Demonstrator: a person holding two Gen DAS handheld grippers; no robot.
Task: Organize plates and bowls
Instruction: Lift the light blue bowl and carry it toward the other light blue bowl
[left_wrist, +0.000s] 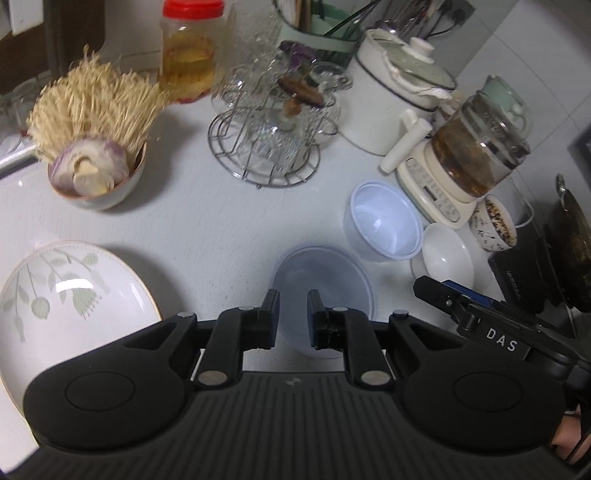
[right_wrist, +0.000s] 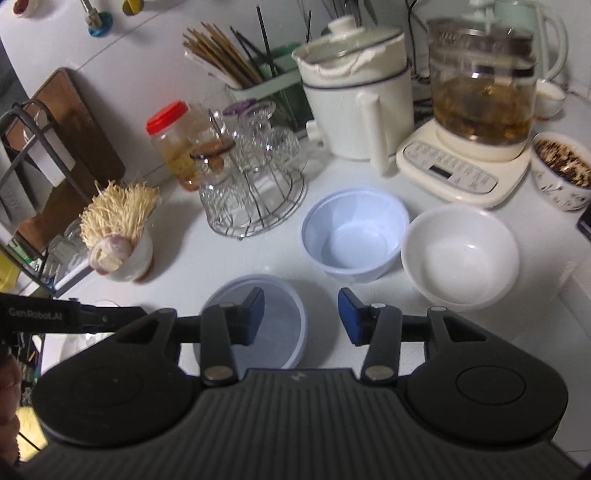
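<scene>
1. Writing: in the left wrist view, white letters "DAS" show on the black body of the right gripper (left_wrist: 430, 286) entering at lower right; in the right wrist view, "GenRobot.AI" reads on the black body of the left gripper at the left edge. The panel markings on the cream kettle base (right_wrist: 458, 173) are too small to read.
2. Left gripper (left_wrist: 291, 319): its fingers (left_wrist: 270, 314) stand a narrow gap apart, over a translucent bluish round plastic container (left_wrist: 327, 275) on the white bench (left_wrist: 207, 221) at lower centre. They close on nothing; whether they touch the container cannot be told.
3. Right gripper (right_wrist: 301, 315): its blue-padded fingers (right_wrist: 349, 317) are spread wide and empty. The left finger overlaps the translucent container (right_wrist: 280, 317) in the picture; the right finger lies over bare bench (right_wrist: 184, 236).
4. Task items, right wrist view: a pale blue plastic bowl (right_wrist: 354, 236) at centre, just beside a white ceramic bowl (right_wrist: 460, 254) to its right; both upright and empty.
5. Task items, left wrist view: a white oval plate with a grey-green leaf pattern (left_wrist: 74, 295) at lower left, partly hidden by the gripper body; the blue bowl (left_wrist: 384, 221) and white bowl (left_wrist: 447, 258) at centre right.
6. Surroundings: a wire rack of upturned glass cups (right_wrist: 255, 181) and a red-lidded clear jar (right_wrist: 173, 144) at upper centre.
</scene>
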